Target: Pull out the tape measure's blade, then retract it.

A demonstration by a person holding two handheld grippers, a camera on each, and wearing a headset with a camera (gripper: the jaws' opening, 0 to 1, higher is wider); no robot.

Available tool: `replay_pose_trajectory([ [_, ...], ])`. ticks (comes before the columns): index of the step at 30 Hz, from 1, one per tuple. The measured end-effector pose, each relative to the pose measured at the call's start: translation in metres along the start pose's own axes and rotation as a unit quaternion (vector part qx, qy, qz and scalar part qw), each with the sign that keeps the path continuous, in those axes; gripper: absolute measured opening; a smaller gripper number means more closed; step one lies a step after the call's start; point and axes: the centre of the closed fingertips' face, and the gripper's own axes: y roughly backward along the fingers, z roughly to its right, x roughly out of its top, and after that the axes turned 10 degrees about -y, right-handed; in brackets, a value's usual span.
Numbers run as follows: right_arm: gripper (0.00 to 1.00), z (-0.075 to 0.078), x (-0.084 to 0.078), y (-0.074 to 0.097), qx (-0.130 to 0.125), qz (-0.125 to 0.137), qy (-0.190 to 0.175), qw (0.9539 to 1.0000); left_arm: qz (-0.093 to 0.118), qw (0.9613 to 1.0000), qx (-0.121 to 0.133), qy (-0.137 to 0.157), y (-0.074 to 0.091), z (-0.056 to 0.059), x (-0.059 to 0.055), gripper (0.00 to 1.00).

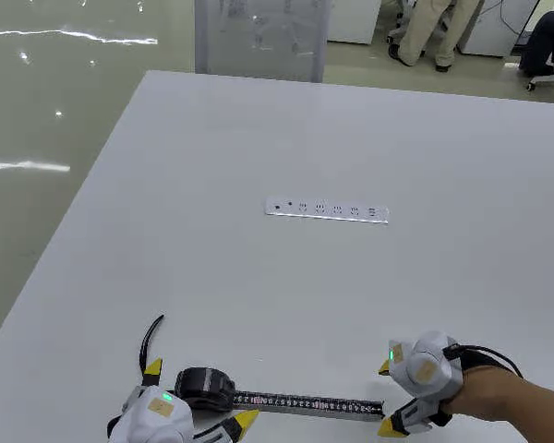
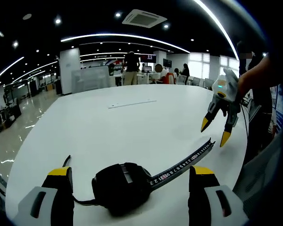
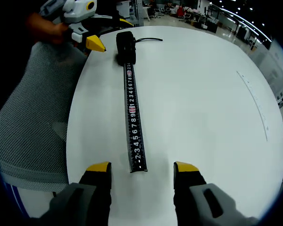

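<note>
The tape measure blade is drawn out along the table's near edge; retraction is left. The left gripper and right gripper are spread open.

The right gripper has its yellow-tipped jaws spread apart, gripping nothing. The hooked tip of the blade lies on the white table just ahead of the gap, nearer the left jaw. The blade runs straight away from the jaws, numbers up, to the black tape measure far ahead, where the left gripper sits beside it
</note>
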Motion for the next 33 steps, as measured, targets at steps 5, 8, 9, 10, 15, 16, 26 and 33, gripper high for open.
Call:
replay_pose_trajectory([
  [5, 0.46, 0.0, -0.007, -0.008, 0.002, -0.01, -0.001, 1.0, -0.005, 0.9998, 0.0, 0.017, -0.001, -0.003, -0.005, 0.97],
  [8, 0.42, -0.001, -0.01, -0.011, 0.003, -0.012, -0.005, 0.9999, -0.007, 0.9996, 0.005, 0.028, -0.001, -0.006, -0.007, 0.97],
  [9, 0.4, -0.002, -0.012, -0.012, 0.004, -0.014, -0.006, 0.9999, -0.007, 0.9995, 0.005, 0.03, -0.001, -0.007, -0.007, 0.97],
  [10, 0.37, -0.002, -0.012, -0.012, 0.005, -0.014, -0.005, 0.9999, -0.007, 0.9995, 0.006, 0.031, -0.001, -0.007, -0.007, 0.97],
  [15, 0.29, -0.004, -0.013, -0.014, 0.005, -0.012, -0.004, 0.9999, -0.009, 0.9994, 0.004, 0.034, -0.001, -0.005, -0.008, 0.97],
  [16, 0.27, -0.005, -0.013, -0.016, 0.006, -0.012, -0.003, 0.9999, -0.009, 0.9994, 0.003, 0.034, -0.001, -0.005, -0.008, 0.96],
  [26, 0.15, -0.001, -0.013, -0.018, -0.004, -0.013, 0.004, 0.9999, -0.013, 0.9991, 0.004, 0.04, -0.001, -0.006, -0.01, 0.93],
  [33, 0.15, -0.002, -0.012, -0.018, -0.013, -0.023, 0.024, 0.9994, -0.024, 0.9975, 0.006, 0.067, -0.001, -0.006, -0.015, 0.91],
])
